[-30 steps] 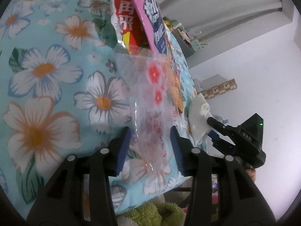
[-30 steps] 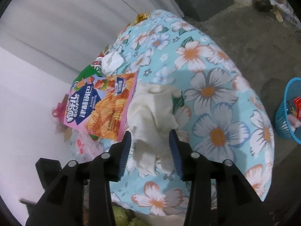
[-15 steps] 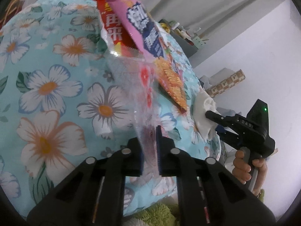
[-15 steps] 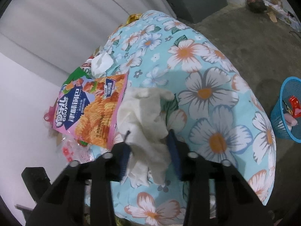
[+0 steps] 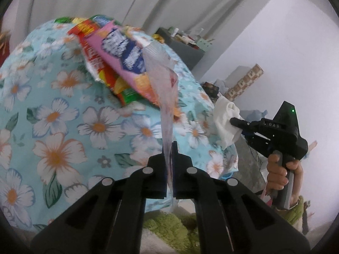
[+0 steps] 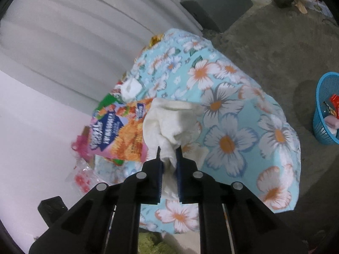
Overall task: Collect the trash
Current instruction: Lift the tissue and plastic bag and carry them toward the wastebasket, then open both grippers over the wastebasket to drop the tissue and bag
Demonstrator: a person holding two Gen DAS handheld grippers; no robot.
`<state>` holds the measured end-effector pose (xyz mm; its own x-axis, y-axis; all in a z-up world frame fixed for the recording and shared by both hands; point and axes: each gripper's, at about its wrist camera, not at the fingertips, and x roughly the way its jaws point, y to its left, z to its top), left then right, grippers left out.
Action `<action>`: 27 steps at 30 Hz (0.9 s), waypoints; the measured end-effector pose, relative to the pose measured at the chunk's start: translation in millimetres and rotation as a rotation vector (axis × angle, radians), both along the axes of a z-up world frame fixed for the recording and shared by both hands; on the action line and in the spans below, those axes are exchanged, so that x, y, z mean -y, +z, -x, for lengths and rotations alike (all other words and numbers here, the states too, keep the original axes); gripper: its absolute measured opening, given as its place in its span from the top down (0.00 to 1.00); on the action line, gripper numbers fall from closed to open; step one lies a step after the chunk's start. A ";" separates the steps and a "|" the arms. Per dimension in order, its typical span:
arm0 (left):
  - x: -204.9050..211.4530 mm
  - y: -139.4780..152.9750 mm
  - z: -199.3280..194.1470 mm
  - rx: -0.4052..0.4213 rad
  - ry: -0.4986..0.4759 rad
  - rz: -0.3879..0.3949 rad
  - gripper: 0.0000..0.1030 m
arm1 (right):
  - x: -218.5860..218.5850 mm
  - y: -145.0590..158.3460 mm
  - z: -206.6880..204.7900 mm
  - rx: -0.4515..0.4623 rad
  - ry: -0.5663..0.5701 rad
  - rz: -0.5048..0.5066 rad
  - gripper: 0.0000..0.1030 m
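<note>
My left gripper [image 5: 169, 146] is shut on the lower end of a clear plastic wrapper [image 5: 165, 80] with red print, which is lifted off the flowered tablecloth [image 5: 63, 127]. A pink snack bag [image 5: 125, 57] and a red one [image 5: 91, 42] lie behind it. My right gripper [image 6: 168, 150] has a white crumpled cloth [image 6: 169, 122] pinched between its pads, with the jaws still closing. In the left wrist view that gripper [image 5: 233, 120] holds the cloth [image 5: 224, 114] at the table's right edge, with a hand [image 5: 277, 169] on its handle.
A blue mesh basket [image 6: 326, 110] with some trash in it stands on the floor at the right. A small white paper wad [image 6: 130, 87] lies behind the pink snack bag [image 6: 118, 131]. A grey cabinet [image 6: 220, 8] stands beyond the table. A green rug [image 5: 169, 224] lies below.
Both grippers went from open to closed, the left on the clear wrapper and the right on the white cloth. The left one has risen and rolled, pulling the wrapper up.
</note>
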<state>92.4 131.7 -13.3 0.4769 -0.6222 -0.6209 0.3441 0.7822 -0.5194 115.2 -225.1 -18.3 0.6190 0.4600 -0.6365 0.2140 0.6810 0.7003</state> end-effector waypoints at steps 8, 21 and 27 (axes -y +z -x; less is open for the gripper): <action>80.1 38.7 -9.6 0.093 -0.185 -0.044 0.99 | 53.6 25.3 36.5 0.091 -0.110 -0.027 0.89; 347.4 38.0 -38.8 0.088 -0.662 -0.207 0.99 | 207.3 -9.8 105.4 -0.018 -0.505 0.013 0.89; 459.7 -19.3 -40.2 0.041 -0.801 -0.337 0.98 | 272.3 -58.8 116.1 -0.099 -0.629 -0.037 0.86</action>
